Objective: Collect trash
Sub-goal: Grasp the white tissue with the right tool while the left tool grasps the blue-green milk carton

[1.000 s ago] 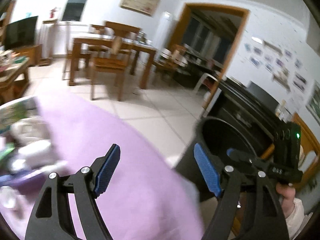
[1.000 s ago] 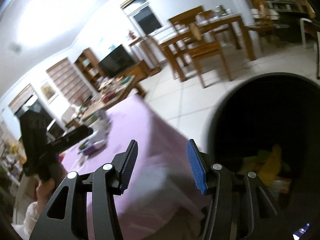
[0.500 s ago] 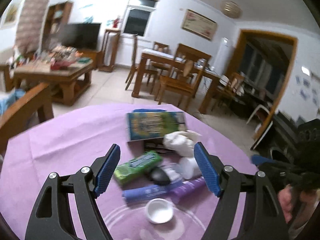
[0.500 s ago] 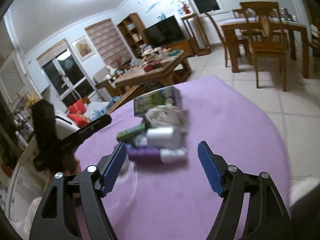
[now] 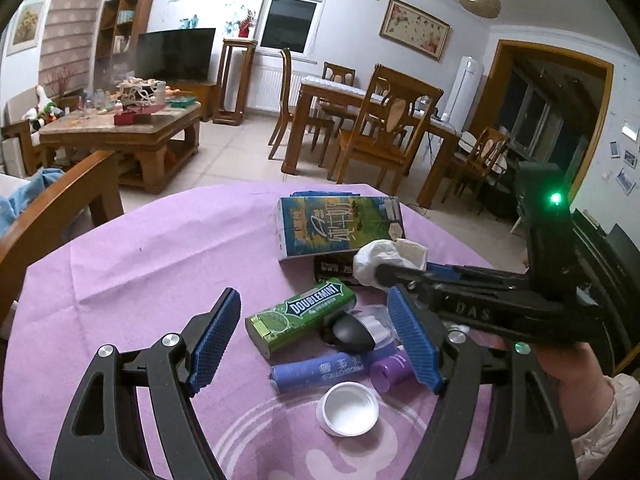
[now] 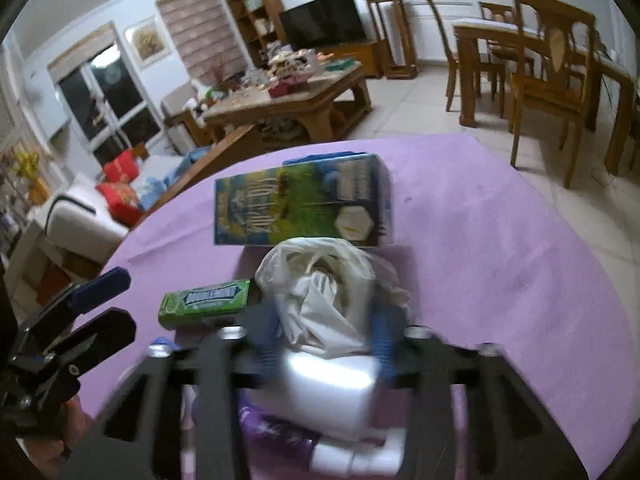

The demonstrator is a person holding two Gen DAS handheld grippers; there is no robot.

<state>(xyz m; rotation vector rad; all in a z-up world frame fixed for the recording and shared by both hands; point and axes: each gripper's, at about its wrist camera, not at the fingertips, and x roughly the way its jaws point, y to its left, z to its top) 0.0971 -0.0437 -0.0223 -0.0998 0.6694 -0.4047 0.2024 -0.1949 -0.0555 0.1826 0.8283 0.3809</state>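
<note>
- On the purple-clothed desk (image 5: pixel 120 264): right gripper (image 6: pixel 320 340) closing around white crumpled plastic bag (image 6: pixel 324 292), at 6 o'clock of the milk carton (image 6: pixel 300 200).
- Left gripper (image 5: pixel 316 336) released, hovering over the Doublemint gum pack (image 5: pixel 300 316).

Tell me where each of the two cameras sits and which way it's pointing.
Left wrist: on the left gripper, looking down over the purple tablecloth at the trash pile; right gripper and hand enter from the right.
Right wrist: on the right gripper, jaws closing around the white plastic bag; left gripper at left.
Shared: bag, green gum pack, milk carton.
</note>
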